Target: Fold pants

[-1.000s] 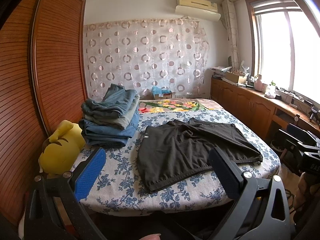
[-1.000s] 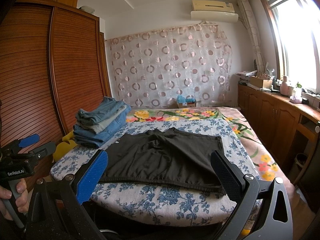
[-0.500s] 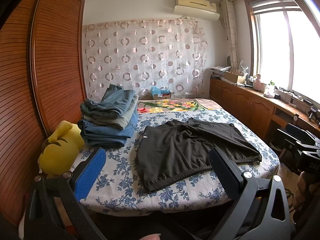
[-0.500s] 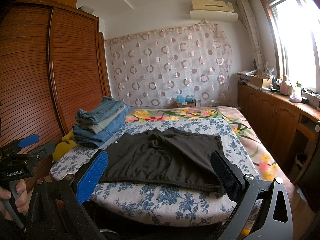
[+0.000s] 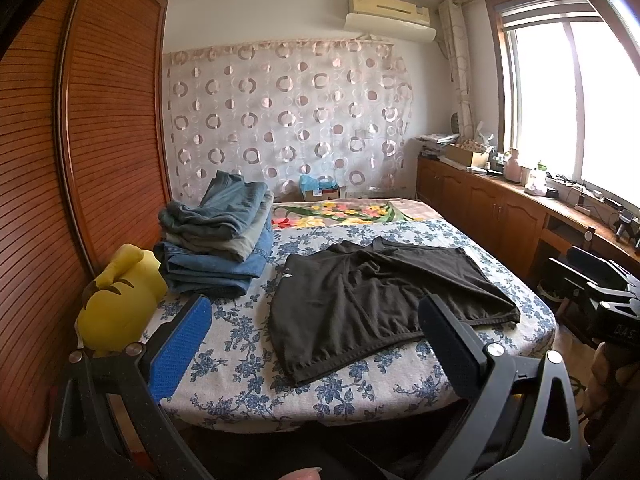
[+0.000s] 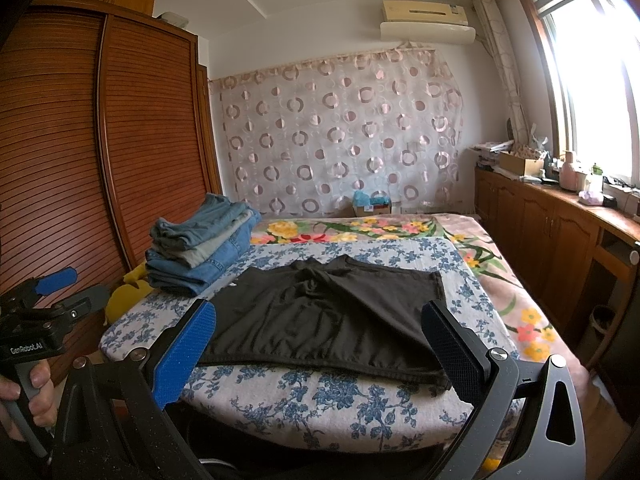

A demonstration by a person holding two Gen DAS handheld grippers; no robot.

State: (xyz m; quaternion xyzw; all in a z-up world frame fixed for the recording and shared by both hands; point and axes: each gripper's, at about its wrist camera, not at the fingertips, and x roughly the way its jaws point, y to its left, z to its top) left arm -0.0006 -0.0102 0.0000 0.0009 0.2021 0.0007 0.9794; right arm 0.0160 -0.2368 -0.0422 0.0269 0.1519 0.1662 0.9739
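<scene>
Pants (image 5: 376,308), dark and loosely spread, lie on the flower-printed bed (image 5: 240,364) ahead of both sets of jaws, touched by neither. The left gripper (image 5: 316,344) hangs short of the bed's near edge with its jaws spread wide and empty; the garment's near hem shows in the gap between them. The right gripper (image 6: 320,344) is likewise spread and holding nothing, and in its view the pants (image 6: 328,316) fill the space between the two fingers, the near hem just beyond their tips.

By my judgement the folding has not begun: the cloth is laid out, rumpled at its far end, with no crease made. The step in hand looks like the approach. The next move calls for each gripper to come down onto a near corner or the hem and pinch one layer cleanly, without catching the bedspread underneath.

Beyond the left gripper's blue finger sits a stack of folded jeans (image 5: 216,240), probably finished work, with a yellow plush toy (image 5: 120,304) beside it. A small open box (image 6: 370,205) at the far end of the bed holds something blue; what, I cannot tell.
</scene>
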